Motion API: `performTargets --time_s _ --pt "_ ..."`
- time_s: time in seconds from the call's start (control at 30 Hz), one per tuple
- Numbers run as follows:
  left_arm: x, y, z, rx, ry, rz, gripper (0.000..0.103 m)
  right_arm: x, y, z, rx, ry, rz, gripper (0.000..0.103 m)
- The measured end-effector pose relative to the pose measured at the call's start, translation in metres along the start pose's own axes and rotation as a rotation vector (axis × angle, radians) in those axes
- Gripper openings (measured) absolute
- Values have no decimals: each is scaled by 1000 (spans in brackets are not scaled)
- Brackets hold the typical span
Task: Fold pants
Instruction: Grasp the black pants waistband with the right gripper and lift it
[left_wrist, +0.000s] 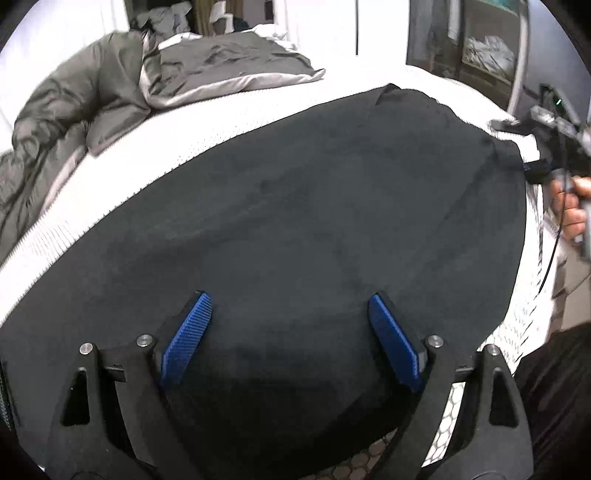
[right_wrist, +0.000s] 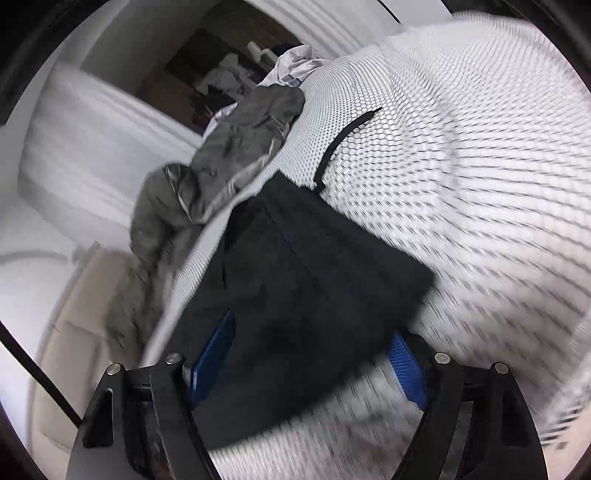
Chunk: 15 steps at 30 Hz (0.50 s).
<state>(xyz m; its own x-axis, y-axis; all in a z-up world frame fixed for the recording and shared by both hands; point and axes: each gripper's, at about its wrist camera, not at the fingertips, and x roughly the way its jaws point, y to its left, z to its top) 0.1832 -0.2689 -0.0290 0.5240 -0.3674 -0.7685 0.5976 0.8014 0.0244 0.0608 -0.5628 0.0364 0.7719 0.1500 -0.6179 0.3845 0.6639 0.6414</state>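
The left tool (left_wrist: 290, 334) hovers with its blue pads (left_wrist: 188, 338) spread wide over the near part of the black pants (left_wrist: 295, 206), gripping nothing. The right tool (right_wrist: 314, 360) is also spread, with a corner of the pants (right_wrist: 306, 295) lying between its pads, which do not press on the cloth; this view is blurred. The pants lie flat across a white bed (left_wrist: 92, 184) with a honeycomb-patterned cover. A black drawstring (right_wrist: 343, 138) trails from them onto the cover. A crumpled grey blanket (left_wrist: 110, 85) sits at the bed's far edge.
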Motion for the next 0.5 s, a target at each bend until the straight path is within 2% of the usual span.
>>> performTargets --time_s 0.03,0.07,0.1,0.13,0.2,0.33,0.43,0.5 --pt "3 2 1 -16 5 -8 86 10 -2 6 15 -7 3 53" --pt "5 3 0 -31 8 -14 87 24 1 18 25 -15 -18 37" --pt "7 4 0 -44 12 -18 88 30 3 22 25 -22 -33 33" --pt "9 4 -1 -53 14 -16 89 32 5 24 20 -35 -34 25" --pt "7 5 -3 -63 10 -22 89 27 16 29 10 -85 -27 19" --pt "-10 18 -6 -86 3 -40 89 16 53 35 -75 -162 -22 17" --pt "-32 48 -16 -142 -37 -23 89 0 105 24 -215 -168 44 17" --pt "-49 78 -25 -204 -69 4 89 1 151 12 -342 -134 76 17"
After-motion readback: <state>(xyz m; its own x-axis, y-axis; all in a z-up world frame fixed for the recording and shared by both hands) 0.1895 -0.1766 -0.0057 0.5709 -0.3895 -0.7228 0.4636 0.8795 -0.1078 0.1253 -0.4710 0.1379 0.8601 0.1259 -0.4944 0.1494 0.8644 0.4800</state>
